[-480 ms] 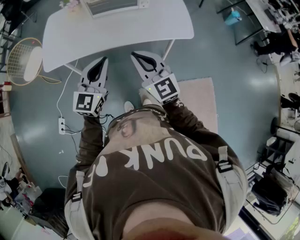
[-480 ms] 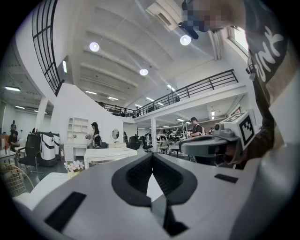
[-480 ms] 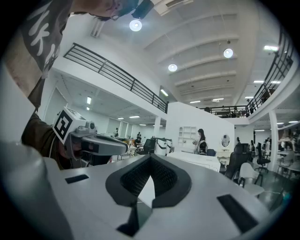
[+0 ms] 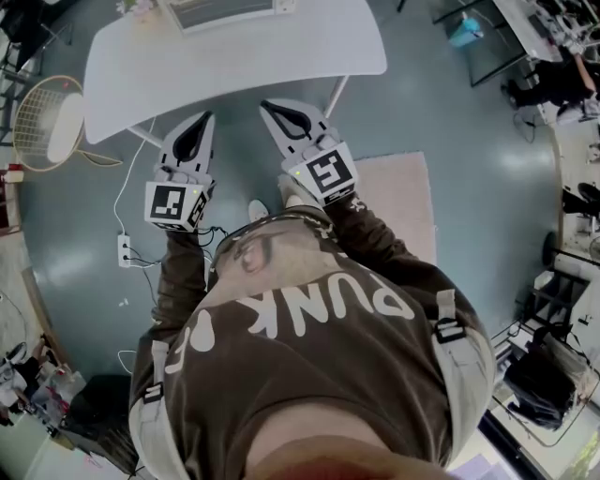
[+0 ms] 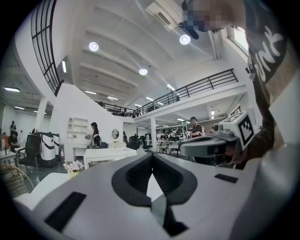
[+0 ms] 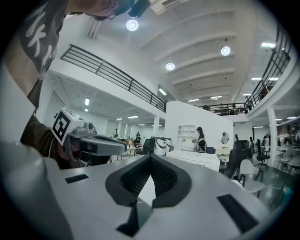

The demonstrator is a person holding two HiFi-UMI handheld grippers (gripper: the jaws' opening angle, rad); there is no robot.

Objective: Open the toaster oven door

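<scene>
Head view, nearest first: the person's brown sweatshirt fills the lower picture, and just ahead of it both tools are held level over the floor. The left hand-held gripper has its jaws pressed together on nothing. The right hand-held gripper is likewise closed and empty, its tips at the near edge of the white worktop. At the far side of that worktop stands the toaster oven, well apart from both. The task seems to be at its approach step, with nothing on the door yet. Next, I judge, one gripper must reach across, spread its jaws and take the door's handle.
</scene>
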